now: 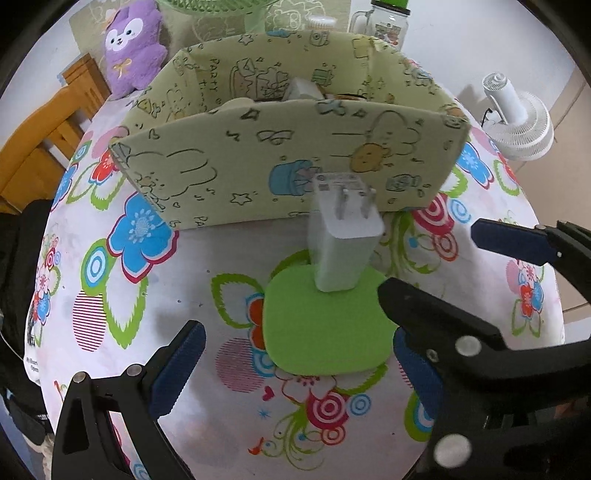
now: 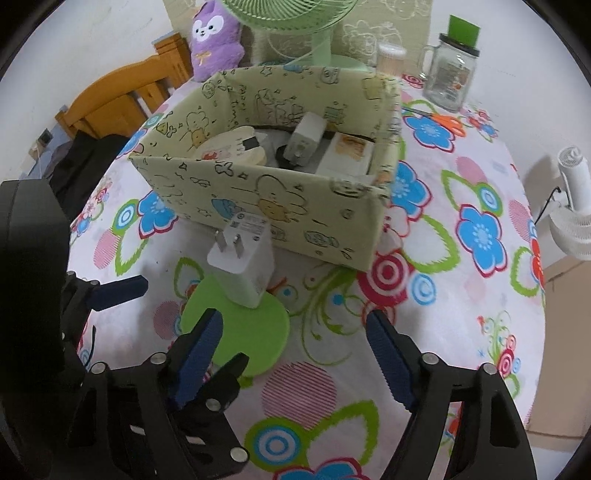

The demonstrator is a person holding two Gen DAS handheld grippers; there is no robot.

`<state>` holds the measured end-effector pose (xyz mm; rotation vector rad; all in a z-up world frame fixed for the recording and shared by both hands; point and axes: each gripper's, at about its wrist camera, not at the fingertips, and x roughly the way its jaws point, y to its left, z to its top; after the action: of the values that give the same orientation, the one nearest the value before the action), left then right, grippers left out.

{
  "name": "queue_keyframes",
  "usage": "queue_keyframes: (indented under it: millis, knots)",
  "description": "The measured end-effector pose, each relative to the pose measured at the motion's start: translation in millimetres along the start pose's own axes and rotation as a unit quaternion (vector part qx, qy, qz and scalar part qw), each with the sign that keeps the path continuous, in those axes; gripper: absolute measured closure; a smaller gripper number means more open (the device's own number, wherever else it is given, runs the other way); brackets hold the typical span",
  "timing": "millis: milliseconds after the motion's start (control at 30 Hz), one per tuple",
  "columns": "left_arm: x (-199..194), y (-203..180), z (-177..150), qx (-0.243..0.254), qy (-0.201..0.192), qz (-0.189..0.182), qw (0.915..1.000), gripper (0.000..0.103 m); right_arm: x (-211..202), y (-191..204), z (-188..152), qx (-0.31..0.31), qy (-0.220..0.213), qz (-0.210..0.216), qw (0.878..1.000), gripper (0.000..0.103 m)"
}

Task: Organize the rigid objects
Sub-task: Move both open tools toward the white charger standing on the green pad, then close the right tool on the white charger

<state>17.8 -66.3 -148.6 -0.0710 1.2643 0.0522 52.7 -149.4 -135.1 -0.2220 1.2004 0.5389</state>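
- Left gripper [image 1: 295,365]: jaws wide apart, holding nothing. Green coaster [image 1: 325,325] lies flat between its fingers.
- Right gripper [image 2: 299,354]: jaws also spread, empty. It sits just right of the left one; coaster is ahead-left of its left finger.
- One white charger [image 1: 345,236] stands upright on the coaster's far edge, two flat prongs up. Printed label on its top face is too small to read.
- Just past the charger: one cartoon-print storage box [image 2: 295,206], open top. "PARTY time" is legible on its inner wall.
- Inside the box: second white charger [image 2: 306,138], round cartoon-print item [image 2: 232,147], flat white box [image 2: 345,155].
- Beyond the box: one purple plush [image 2: 216,40], green fan [image 2: 295,22], glass jar mug [image 2: 448,77] with green lid.
- Far right: one white fan [image 2: 572,206].
- All of it rests on a floral tablecloth [image 2: 461,295].
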Motion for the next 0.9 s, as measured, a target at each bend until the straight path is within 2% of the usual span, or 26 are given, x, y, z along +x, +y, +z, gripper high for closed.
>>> queue_keyframes:
  millis: [100, 533, 667, 867, 900]
  knots:
    - [2.7, 5.6, 0.7, -0.004, 0.001, -0.001, 1.0, 0.001, 6.9, 6.2, 3.9, -0.007, 0.003, 0.001, 1.0, 0.029]
    - [10.6, 39.1, 7.3, -0.016, 0.015, -0.011, 0.9997, 0.001, 32.9, 27.3, 23.1, -0.013, 0.021, 0.001, 1.0, 0.032]
    - [11.8, 47.9, 11.7, -0.014, 0.016, -0.012, 0.9997, 0.001, 41.7, 32.6, 29.4, -0.012, 0.033, -0.004, 0.999, 0.041]
    - [14.3, 57.1, 14.1, -0.013, 0.021, -0.021, 0.9995, 0.001, 53.1, 33.3, 34.0, -0.005, 0.045, -0.008, 0.999, 0.048]
    - [14.4, 59.1, 14.4, -0.013, 0.021, -0.022, 0.9995, 0.001, 54.7, 33.4, 34.1, -0.003, 0.048, -0.006, 0.999, 0.052]
